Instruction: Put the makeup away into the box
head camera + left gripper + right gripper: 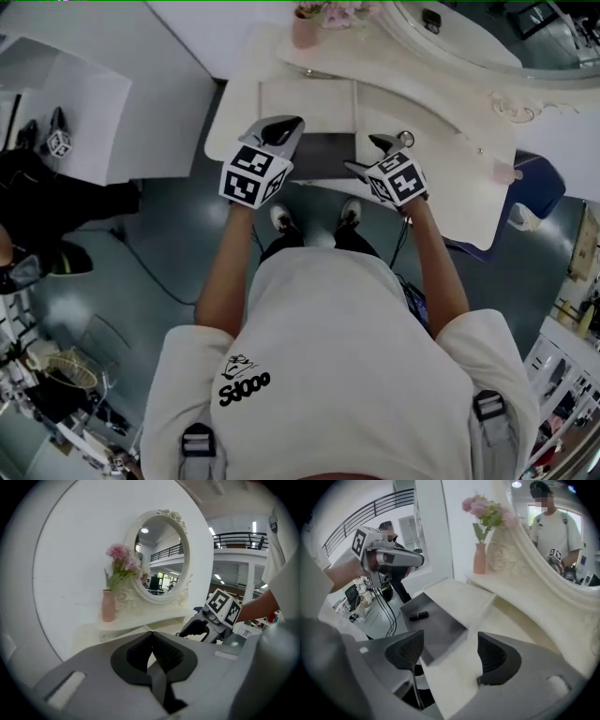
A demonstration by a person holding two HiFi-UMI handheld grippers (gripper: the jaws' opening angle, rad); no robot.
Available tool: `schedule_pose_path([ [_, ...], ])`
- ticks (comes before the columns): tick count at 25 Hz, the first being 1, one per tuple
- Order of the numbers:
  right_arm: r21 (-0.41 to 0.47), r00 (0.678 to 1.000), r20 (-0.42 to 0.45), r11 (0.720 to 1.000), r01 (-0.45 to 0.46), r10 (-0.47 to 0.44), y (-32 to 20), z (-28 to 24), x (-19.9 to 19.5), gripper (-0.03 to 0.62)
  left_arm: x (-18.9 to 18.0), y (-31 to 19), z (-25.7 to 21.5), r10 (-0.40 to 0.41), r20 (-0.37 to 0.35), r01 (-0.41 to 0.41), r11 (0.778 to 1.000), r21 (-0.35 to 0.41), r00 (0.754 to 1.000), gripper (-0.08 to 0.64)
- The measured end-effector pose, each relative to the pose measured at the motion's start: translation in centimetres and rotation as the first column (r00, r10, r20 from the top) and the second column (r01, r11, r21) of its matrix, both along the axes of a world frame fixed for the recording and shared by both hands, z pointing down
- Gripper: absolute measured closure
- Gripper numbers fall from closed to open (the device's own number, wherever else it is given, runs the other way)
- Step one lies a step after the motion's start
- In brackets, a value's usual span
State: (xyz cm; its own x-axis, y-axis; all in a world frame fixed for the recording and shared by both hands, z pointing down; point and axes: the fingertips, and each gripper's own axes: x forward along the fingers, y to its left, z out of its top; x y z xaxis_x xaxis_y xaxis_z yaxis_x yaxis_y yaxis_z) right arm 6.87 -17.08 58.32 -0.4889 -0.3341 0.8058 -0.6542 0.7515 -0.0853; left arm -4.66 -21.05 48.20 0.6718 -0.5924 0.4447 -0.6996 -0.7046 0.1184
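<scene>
A cream dressing table (441,141) has a grey open box-like drawer (436,620) at its front. One black makeup stick (418,616) lies inside it, at its far left. My right gripper (447,656) hangs over the drawer's right wall and the tabletop, open with nothing between its pads. My left gripper (151,637) is shut with nothing in it and is raised over the drawer's left side. In the head view both grippers, left (286,127) and right (392,141), hover at the table's front edge.
A pink vase of flowers (108,604) and an oval mirror (161,555) stand at the table's back. A small pink item (506,173) lies near the table's right edge, with a blue seat (542,183) beyond. The person's feet (281,220) are below the drawer.
</scene>
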Motion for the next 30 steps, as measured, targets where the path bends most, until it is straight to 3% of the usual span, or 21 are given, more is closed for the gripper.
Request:
schedule_pose_path([
  [5,-0.002,0.984,-0.128,0.992,-0.127,0.126,-0.5,3.4,10.2,0.230,6.6,-0.2,-0.1,0.125,0.011,-0.125,0.992,0.000,0.992,0.541],
  [9,-0.044,0.976,-0.169,0.989,-0.143,0.134,0.1,5.9,14.3,0.230,9.6,-0.1,0.3,0.155,0.027,-0.155,0.988,-0.015,0.988,0.541],
  [20,-0.109,0.985,-0.170,0.994,-0.023,0.005,-0.2,10.7,15.2,0.219,9.1,0.4,1.1,0.066,0.092,-0.062,0.997,-0.051,0.994,0.541],
  [24,-0.073,0.992,-0.124,0.997,-0.013,0.004,-0.2,10.4,14.9,0.267,8.5,0.7,1.2,0.028,0.089,-0.024,0.998,-0.053,0.996,0.541],
  [30,-0.076,0.991,-0.133,0.997,-0.017,0.007,-0.1,10.3,14.8,0.272,8.6,1.3,0.4,0.014,0.071,-0.011,0.999,-0.037,0.997,0.541],
])
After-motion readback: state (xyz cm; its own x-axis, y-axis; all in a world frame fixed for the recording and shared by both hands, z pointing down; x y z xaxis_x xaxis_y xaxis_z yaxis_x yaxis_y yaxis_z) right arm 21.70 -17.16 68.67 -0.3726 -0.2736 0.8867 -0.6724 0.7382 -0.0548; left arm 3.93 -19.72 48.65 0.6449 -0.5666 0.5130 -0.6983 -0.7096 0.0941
